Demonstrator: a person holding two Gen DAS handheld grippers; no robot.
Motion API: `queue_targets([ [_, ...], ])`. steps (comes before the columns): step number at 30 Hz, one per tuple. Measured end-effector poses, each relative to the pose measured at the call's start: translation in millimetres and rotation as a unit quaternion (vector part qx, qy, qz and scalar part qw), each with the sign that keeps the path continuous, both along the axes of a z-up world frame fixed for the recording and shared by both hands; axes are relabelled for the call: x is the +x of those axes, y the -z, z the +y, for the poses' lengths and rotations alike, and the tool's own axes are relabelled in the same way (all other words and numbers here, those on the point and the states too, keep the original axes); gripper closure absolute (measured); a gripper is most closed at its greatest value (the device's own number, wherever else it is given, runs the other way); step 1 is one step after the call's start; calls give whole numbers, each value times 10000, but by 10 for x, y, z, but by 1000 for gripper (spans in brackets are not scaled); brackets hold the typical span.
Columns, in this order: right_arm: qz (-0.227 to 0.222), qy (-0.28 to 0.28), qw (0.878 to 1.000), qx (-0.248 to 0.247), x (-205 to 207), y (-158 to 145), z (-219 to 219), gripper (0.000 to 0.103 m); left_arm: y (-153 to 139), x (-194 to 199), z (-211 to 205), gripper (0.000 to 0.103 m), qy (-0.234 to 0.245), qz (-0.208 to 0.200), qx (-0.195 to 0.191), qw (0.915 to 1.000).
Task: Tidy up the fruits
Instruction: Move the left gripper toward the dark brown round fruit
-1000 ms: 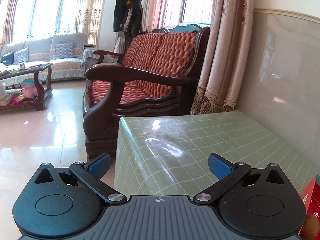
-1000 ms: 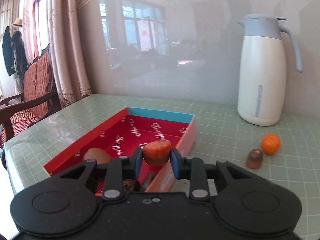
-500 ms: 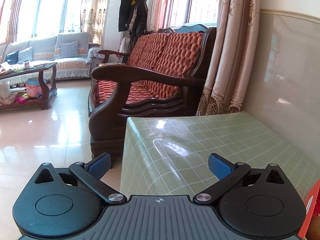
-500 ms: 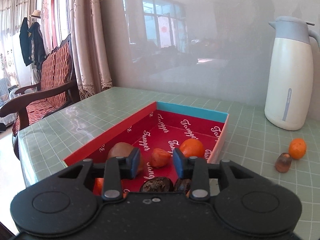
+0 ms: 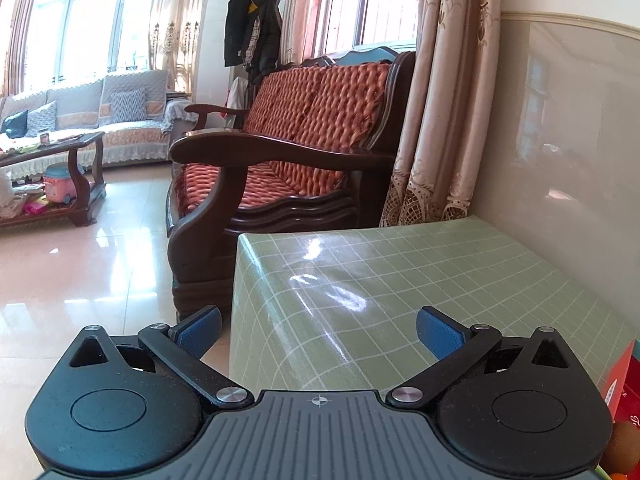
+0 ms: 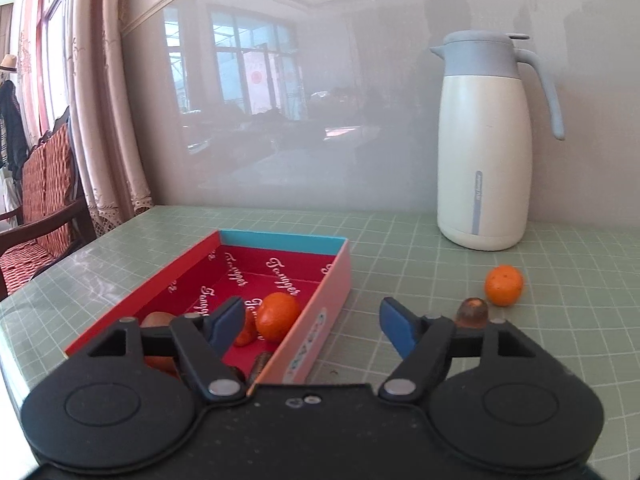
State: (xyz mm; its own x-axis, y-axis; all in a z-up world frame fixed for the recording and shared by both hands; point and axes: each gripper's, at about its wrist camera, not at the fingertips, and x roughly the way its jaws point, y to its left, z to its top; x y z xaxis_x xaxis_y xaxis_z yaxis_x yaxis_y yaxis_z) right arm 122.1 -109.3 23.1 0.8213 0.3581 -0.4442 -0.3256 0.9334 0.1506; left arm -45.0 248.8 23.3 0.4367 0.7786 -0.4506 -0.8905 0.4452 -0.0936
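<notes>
Tangerine [image 6: 503,285] and brown fruit [image 6: 473,312] right of box [image 6: 320,304], near table's back edge; right gripper [image 6: 312,322] nearer, jaws just spread, empty; left gripper [image 5: 318,330] open, empty.

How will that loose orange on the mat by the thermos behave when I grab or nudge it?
The orange looks round and sits on flat mat, so a nudge will probably roll it. Its skin looks smooth, so it may slip unless gripped across the middle. It looks small and probably light; the open right claw seems wide enough.

A white thermos jug [image 6: 484,152] stood on the green-gridded desk [image 6: 400,240]. A wooden armchair [image 5: 288,148] and curtains [image 5: 444,92] stood beyond.
</notes>
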Motion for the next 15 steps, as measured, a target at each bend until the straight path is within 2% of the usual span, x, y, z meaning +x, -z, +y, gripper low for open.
queue_targets([
  [4, 48, 336, 9994, -66, 11, 7, -155, 19, -8, 67, -109, 0, 121, 44, 46, 9999],
  [15, 135, 1016, 9945, -236, -22, 9, -575, 18, -23, 322, -521, 0, 551, 196, 216, 9981],
])
